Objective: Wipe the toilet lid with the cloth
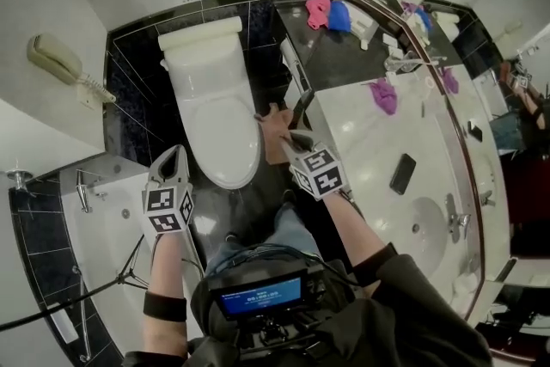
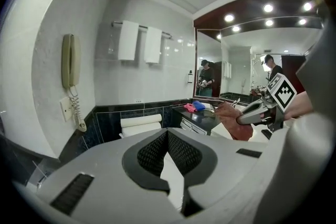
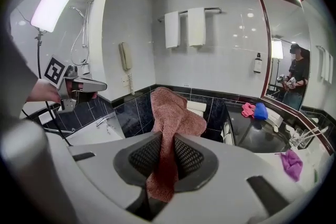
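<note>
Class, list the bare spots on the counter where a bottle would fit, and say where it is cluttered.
Bare: the white counter between the purple cloth and the phone, and the dark counter in front of the pink cloth and blue cloth. Cluttered: along the mirror.

The cloth [image 3: 169, 113] largely hides the toilet [image 3: 198, 107].

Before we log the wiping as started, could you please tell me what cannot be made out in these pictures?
Right gripper view: the cloth, clamped in the right gripper, hides the toilet lid.
Left gripper view: the body of the shut left gripper covers most of the lid.
Head view: stains or wetness on the lid are too small to tell; the right gripper covers part of the cloth.
</note>
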A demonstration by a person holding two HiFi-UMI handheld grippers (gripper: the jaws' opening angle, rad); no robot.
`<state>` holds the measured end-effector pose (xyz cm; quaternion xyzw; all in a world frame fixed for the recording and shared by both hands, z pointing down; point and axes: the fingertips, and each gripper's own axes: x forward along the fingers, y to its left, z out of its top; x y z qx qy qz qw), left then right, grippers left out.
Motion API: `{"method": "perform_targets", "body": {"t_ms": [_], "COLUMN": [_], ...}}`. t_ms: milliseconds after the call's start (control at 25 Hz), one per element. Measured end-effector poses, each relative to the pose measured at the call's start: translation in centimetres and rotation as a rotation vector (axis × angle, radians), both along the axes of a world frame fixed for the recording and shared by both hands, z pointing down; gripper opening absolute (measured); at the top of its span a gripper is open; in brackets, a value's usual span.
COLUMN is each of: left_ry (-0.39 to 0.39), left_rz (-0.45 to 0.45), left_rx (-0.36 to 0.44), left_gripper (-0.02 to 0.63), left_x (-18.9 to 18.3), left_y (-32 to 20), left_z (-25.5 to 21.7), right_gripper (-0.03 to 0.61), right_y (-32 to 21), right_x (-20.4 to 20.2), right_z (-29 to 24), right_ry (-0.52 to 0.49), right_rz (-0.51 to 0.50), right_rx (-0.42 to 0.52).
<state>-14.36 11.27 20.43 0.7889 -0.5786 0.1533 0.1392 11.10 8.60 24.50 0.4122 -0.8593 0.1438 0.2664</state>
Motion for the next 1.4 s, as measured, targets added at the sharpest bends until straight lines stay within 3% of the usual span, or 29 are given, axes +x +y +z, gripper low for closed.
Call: {"method": "perform_targets", "body": {"t_ms": [360, 600, 1000, 1400], "left_ry": [0.003, -0.017, -0.072, -0.057], "left_rz": [-0.062, -0.072, -0.058, -0.08], "left_rx": [-0.026, -0.08, -0.161, -0.221], "left_gripper": [0.0, 0.0, 0.0, 0.0], "left_x": [-1.6, -1.5, -2.8, -5.2], "left_y": [0.9, 1.2, 0.2, -1.8], "left_z": [1.2, 5.2, 18.6, 34.7], "right_gripper": [0.081, 0.084, 0.083, 0.083], "right_y": [0.5, 1.8, 4.6, 3.9], "right_x": [-2.4, -4.9, -12.2, -16.2], "right_z": [2.3, 7.8, 25.9, 43.2], "right_ry": [0.027, 0.054, 0.138, 0.2], "right_rz": [-0.097, -0.18, -0.316, -0.371], "right_rx": [-0.057, -0.139, -0.267, -0.308]}}
